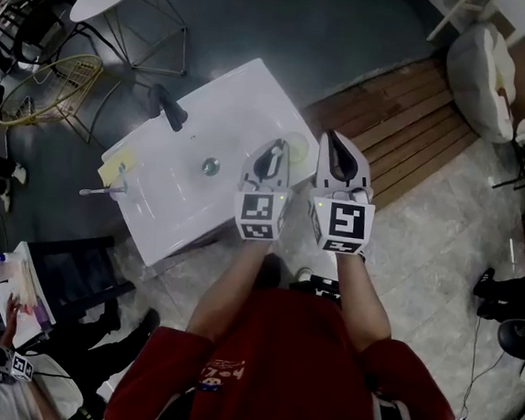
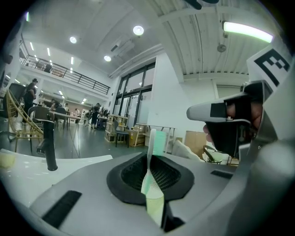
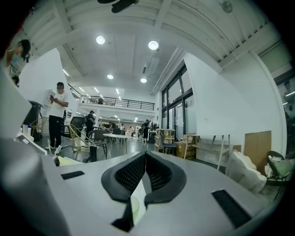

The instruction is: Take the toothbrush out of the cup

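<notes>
Pale green plastic toothbrush point(image 2: 154, 186) is clamped between the two jaws of the left tool point(image 1: 274, 150), whose dark ribbed pads press on its handle from both sides. It stands nearly upright in the grip. Its head rises clear above the far end of the pads, and the handle runs down through the slit toward the near side. The handle is flat and milky green, wider where the pads hold it and narrowing to a thin white neck. The head carries a block of brighter green bristles that face right. Its lower end is hidden by the tool's body, so I cannot tell whether it is clear of the cup.

The right tool point(image 1: 336, 139) is held level just to the right of the left one, both above the right end of a white desk point(image 1: 198, 212). Its jaws are drawn together on a thin, pale yellow translucent cup point(image 3: 134, 205), gripping what looks like its wall; only a curved sliver of it shows in the slit.

Farther left on the desk stand a black tap point(image 1: 168, 108) and a round metal drain point(image 1: 210, 165), well apart from both tools.
</notes>
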